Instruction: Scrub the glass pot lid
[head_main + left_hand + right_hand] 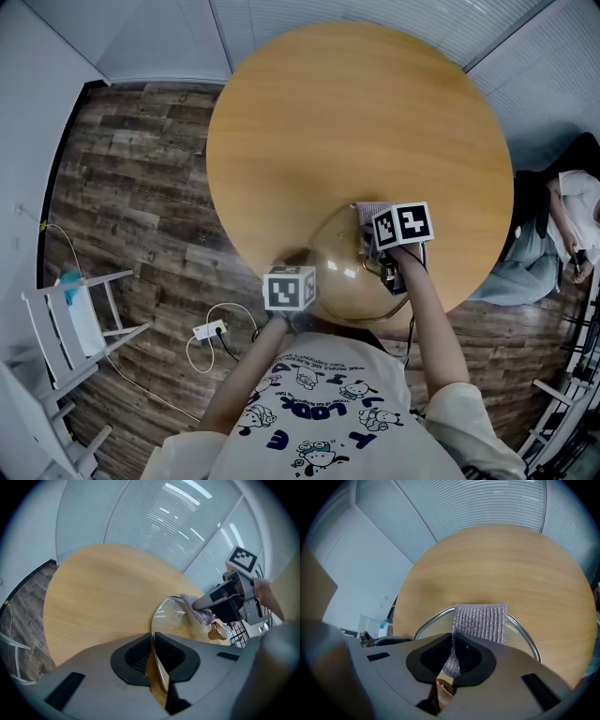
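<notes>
Head view: the glass pot lid (339, 274) is at the 6 o'clock edge of the round wooden table (356, 122). My left gripper (152, 641) is closed tight on the lid's rim at 8 o'clock. My right gripper (452, 644) pinches a grey ribbed cloth (483, 620) against the lid's 1 o'clock side.

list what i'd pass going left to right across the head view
chair → power strip → left tongs → lid → right tongs holding cloth → seated person

Cloth (482, 623) lies on lid (337, 270) at near table (356, 122) edge.
</notes>
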Action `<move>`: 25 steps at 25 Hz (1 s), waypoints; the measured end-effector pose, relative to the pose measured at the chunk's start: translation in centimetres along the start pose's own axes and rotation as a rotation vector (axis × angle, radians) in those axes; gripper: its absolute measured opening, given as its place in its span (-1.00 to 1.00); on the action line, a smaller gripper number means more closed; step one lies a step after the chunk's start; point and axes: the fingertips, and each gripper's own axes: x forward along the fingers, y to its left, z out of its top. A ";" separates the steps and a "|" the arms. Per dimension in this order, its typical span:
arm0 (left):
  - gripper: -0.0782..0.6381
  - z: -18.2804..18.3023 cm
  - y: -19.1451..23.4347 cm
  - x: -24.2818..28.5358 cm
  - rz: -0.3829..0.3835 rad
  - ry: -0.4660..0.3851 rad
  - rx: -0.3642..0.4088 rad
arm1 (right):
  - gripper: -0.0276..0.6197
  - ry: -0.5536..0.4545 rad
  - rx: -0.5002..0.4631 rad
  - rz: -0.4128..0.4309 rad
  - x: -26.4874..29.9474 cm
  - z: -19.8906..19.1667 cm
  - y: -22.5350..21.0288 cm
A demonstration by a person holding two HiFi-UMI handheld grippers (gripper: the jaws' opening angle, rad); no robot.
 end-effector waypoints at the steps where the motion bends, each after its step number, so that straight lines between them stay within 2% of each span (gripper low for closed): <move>1: -0.69 0.0 0.0 0.0 0.000 0.000 -0.001 | -0.78 -0.002 0.003 -0.003 -0.1 -0.1 -0.3; 25: -0.69 0.2 0.1 -0.1 0.023 -0.017 0.007 | -0.78 -0.047 0.090 -0.053 -2.2 -2.1 -4.5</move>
